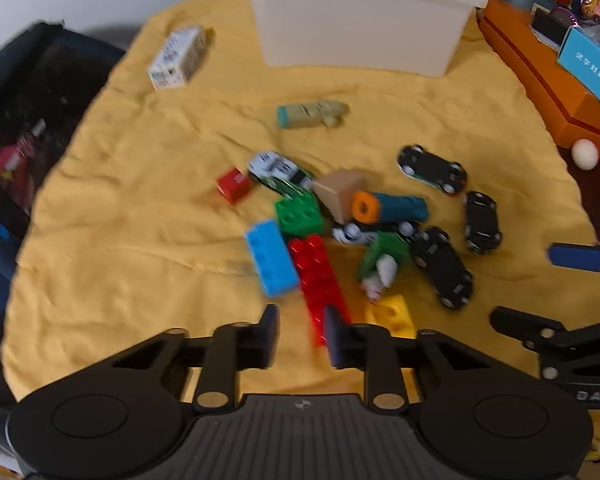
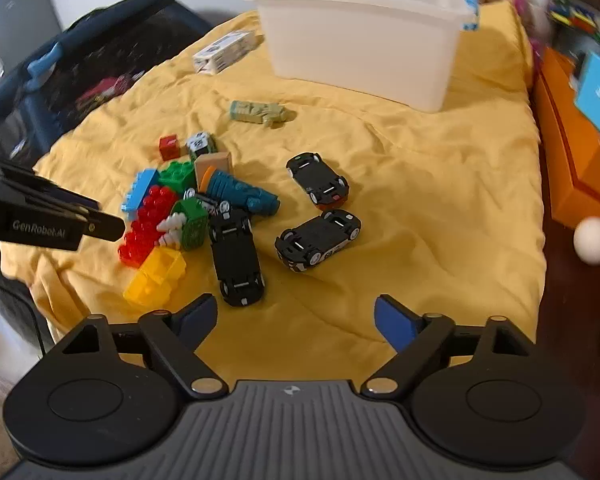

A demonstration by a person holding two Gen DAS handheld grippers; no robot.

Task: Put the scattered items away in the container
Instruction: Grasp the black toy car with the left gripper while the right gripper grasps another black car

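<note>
A white plastic bin (image 1: 360, 28) (image 2: 364, 44) stands at the far side of a yellow cloth (image 1: 140, 220) (image 2: 440, 200). A heap of toys lies mid-cloth: a red brick (image 1: 320, 276) (image 2: 146, 228), a blue brick (image 1: 270, 262), a green brick (image 1: 300, 212), a yellow block (image 2: 156, 274) and three black toy cars (image 2: 318, 182) (image 2: 320, 240) (image 2: 236, 256). My left gripper (image 1: 302, 332) hovers just before the red brick, jaws narrowly apart, empty. My right gripper (image 2: 296, 320) is wide open and empty, near the cars.
A white carton (image 1: 178, 58) (image 2: 224, 52) and a pale green toy (image 1: 312, 114) (image 2: 258, 112) lie nearer the bin. An orange box (image 1: 540, 76) borders the right side. A dark bag (image 1: 28, 120) sits left. White eggs (image 2: 592, 240) lie at the right.
</note>
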